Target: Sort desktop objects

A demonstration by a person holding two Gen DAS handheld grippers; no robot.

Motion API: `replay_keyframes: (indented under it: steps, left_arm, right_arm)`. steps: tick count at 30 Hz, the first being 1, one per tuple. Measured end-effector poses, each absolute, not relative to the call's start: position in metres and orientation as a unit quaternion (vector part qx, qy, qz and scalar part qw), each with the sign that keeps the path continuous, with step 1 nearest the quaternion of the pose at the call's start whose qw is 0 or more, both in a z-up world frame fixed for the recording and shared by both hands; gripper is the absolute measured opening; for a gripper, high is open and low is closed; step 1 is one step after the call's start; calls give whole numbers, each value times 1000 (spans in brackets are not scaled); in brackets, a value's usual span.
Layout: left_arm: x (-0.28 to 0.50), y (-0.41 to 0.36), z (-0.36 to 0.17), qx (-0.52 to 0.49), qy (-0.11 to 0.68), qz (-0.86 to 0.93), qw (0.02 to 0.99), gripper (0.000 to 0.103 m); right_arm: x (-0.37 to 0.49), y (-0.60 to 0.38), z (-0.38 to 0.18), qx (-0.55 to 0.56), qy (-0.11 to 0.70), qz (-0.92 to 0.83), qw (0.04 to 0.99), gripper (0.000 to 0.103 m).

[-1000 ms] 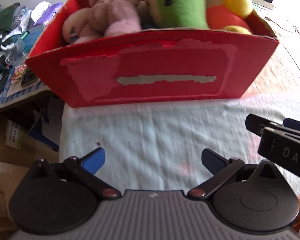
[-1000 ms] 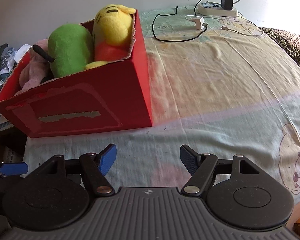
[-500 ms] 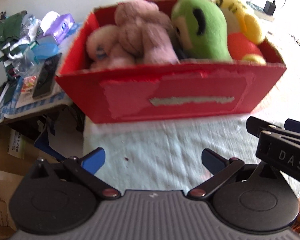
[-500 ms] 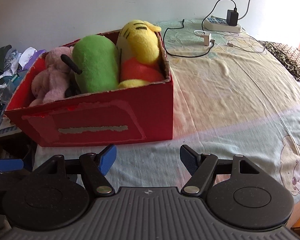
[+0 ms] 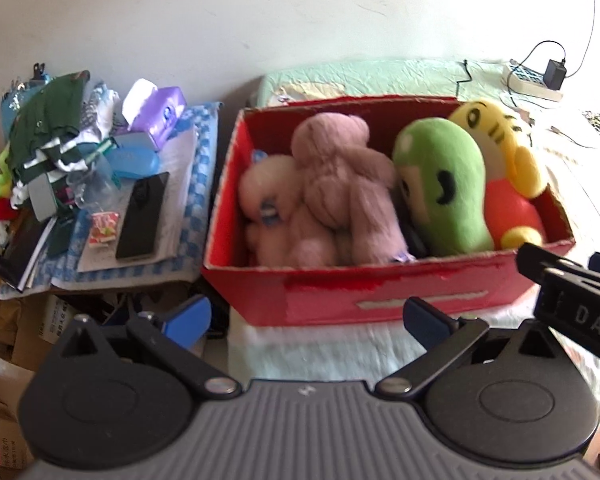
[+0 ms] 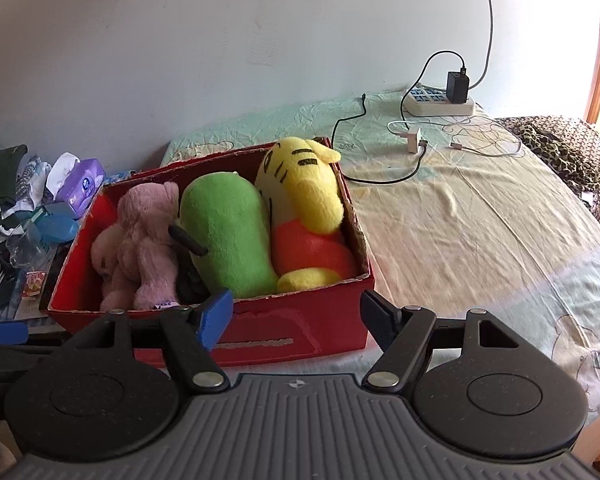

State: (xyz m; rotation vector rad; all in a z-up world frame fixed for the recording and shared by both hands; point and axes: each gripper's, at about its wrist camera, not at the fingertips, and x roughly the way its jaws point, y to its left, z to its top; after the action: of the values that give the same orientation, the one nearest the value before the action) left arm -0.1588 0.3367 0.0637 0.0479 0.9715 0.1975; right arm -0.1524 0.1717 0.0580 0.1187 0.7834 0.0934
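Nearest, left gripper point(image 5: 306, 316) and right gripper point(image 6: 296, 318) hang with jaws spread, empty — apparently nothing left to carry. Beyond, red box point(image 6: 260, 344) holds pink point(image 6: 140, 248), green point(image 6: 228, 236), yellow point(image 6: 304, 216) plush toys — packed together; far right, power strip point(image 6: 440, 106).

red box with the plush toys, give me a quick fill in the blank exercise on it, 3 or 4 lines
1. The plush toys sit inside a ____ cardboard box.
2. Between the pink plush and the yellow plush lies a ____ plush.
3. Both the left gripper and the right gripper have their jaws ____, holding nothing.
4. The black adapter is plugged into a white ____ by the wall.

Missing words: red; green; open; power strip
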Motion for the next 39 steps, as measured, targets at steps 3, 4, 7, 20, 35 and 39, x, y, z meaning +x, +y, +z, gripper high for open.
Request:
replay_keyframes:
  steps: [3,4,7,20,35,39]
  left_arm:
    - [-155,339,69,28,460,103,882,103]
    - [-155,340,71,28,457,104,883,103]
    - [-152,345,75,26,450,108,886,103]
    - [-145,348,63,19,451,99,887,102]
    - [-114,345,52,-4,445,107,889,103]
    - [-102,345,48,-1,450,114,886,103]
  right_arm:
    - [-151,173,60,57,379,38,923,73]
    - [-151,174,61,55,379,37,923,73]
    - [-152,176,62,53,374,38,925,73]
    - [-142,179,57,50,367,21,929,73]
    - [-104,171,52,59,362,89,926,73]
    - [-93,174,49,51,356,107,927,73]
